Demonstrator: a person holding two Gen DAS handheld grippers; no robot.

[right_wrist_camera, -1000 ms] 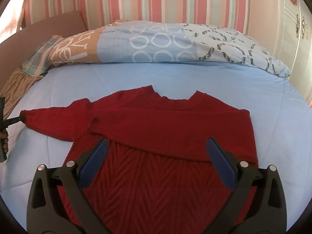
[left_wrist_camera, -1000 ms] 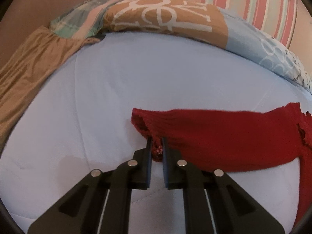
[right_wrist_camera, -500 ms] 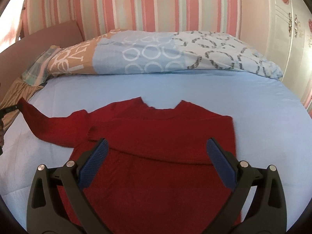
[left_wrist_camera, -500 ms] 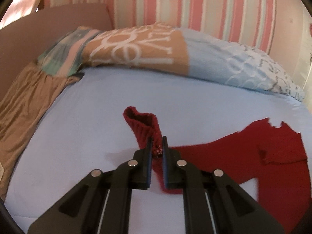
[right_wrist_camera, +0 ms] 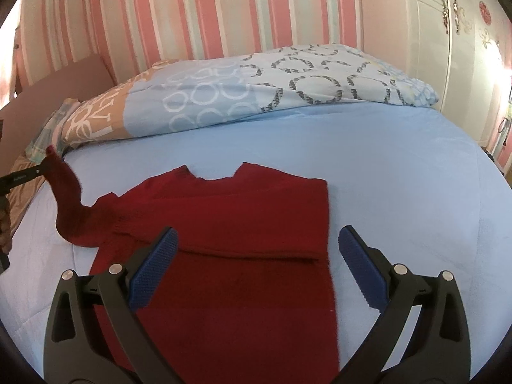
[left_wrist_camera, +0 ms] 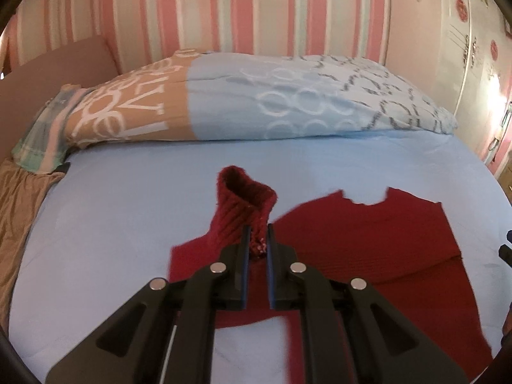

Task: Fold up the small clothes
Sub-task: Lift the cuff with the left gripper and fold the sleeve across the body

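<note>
Presently, a red knitted sweater (right_wrist_camera: pixel 230 224) lies on the light blue bedsheet (right_wrist_camera: pixel 400 176), its body spread flat with the neckline toward the pillows. One sleeve is already folded across the chest; its lower edge forms a ridge running from about 9 o'clock to 3 o'clock across the body in the right wrist view.

The left gripper (left_wrist_camera: pixel 257 240) has its jaws closed on the cuff (left_wrist_camera: pixel 246 198) of the other sleeve (right_wrist_camera: pixel 68 204). The cuff stands up open-mouthed above the fingertips, and the sleeve is raised clear of the sheet, curving down to the shoulder. In the right wrist view this sleeve rises at 9 o'clock of the sweater body, with the left gripper's dark finger reaching in from the frame edge.

The right gripper (right_wrist_camera: pixel 256 249) hangs over the lower part of the sweater with its blue pads (right_wrist_camera: pixel 156 265) spread wide, nothing between them and no contact with the fabric.

A patterned duvet (left_wrist_camera: pixel 288 105) lies bunched along the far edge of the bed at 12 o'clock, against a pink striped wall (left_wrist_camera: pixel 224 9). A tan cloth (left_wrist_camera: pixel 16 211) hangs at the bed's 9 o'clock side.
</note>
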